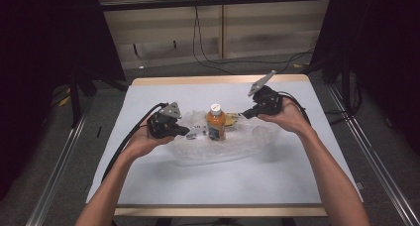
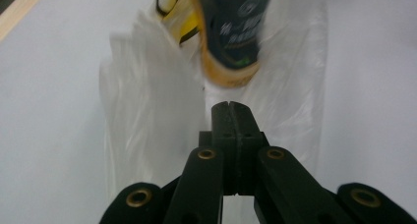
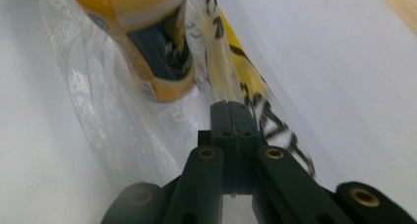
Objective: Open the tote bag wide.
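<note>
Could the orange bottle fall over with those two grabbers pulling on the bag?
Maybe. The bottle stands upright inside the clear plastic bag, and the left gripper and right gripper each look shut on the bag's edge on either side. An uneven tug could tip it. The thin film might also slip from the jaws or tear.

one bottle (image 1: 216, 122), one plastic bag (image 1: 223, 145), two grippers.

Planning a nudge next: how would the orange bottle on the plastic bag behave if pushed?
The bottle stands upright, tall and narrow, so it would probably tip rather than slide. The thin, crinkled plastic bag under it looks slippery and floppy, likely bunching up. On its side, its round body may roll.
</note>
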`<state>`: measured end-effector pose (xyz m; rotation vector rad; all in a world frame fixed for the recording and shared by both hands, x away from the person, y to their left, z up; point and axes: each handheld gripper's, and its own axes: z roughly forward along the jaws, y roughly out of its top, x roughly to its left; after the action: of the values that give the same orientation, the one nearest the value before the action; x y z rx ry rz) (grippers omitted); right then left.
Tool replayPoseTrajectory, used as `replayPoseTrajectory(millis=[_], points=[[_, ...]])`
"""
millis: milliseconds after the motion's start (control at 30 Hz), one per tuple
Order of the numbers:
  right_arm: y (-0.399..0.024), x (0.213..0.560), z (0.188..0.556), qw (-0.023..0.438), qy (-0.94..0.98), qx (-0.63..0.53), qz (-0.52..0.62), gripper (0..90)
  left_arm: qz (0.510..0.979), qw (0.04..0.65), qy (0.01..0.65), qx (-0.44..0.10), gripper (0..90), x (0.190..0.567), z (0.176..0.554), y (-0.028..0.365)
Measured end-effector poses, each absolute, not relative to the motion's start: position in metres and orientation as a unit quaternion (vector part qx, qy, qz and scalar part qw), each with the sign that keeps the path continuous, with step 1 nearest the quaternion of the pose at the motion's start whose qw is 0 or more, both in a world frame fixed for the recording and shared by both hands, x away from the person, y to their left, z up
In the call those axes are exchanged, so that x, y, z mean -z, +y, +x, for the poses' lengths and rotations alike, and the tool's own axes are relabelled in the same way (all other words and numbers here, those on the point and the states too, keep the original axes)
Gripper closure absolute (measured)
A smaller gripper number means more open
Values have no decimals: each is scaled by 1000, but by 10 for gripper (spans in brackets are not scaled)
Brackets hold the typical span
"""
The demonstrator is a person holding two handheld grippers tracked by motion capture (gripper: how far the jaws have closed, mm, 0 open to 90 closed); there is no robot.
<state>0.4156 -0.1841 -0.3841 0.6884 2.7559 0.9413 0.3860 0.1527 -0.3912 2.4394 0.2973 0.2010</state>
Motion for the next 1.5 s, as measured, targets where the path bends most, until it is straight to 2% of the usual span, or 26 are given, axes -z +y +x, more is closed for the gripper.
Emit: replayPoseTrajectory(millis=[167, 333, 500, 633, 800, 933, 967, 1167, 1500], points=[[-155, 389, 427, 55, 933, -285, 215, 900, 939, 324, 95, -71, 900, 386, 383, 134], [-126, 410, 438, 12, 949, -237, 207, 900, 956, 267, 103, -60, 900, 404, 396, 107], [-112, 429, 447, -9, 955, -211, 208, 900, 965, 227, 120, -45, 900, 433, 407, 94], [-109, 443, 456, -24, 953, -208, 220, 900, 970, 218, 108, -33, 900, 450, 398, 87], [-109, 456, 470, -34, 949, -202, 241, 900, 969, 225, 99, -28, 900, 455, 388, 88], [-106, 459, 480, -24, 945, -203, 255, 900, 970, 226, 89, -27, 900, 456, 374, 87], [-105, 459, 482, -18, 943, -203, 264, 900, 973, 217, 69, -27, 900, 455, 372, 87], [-99, 460, 497, 21, 936, -202, 286, 900, 977, 208, 39, -32, 900, 454, 353, 87], [-93, 462, 512, 41, 923, -208, 321, 900, 976, 218, 19, -15, 900, 454, 341, 95]])
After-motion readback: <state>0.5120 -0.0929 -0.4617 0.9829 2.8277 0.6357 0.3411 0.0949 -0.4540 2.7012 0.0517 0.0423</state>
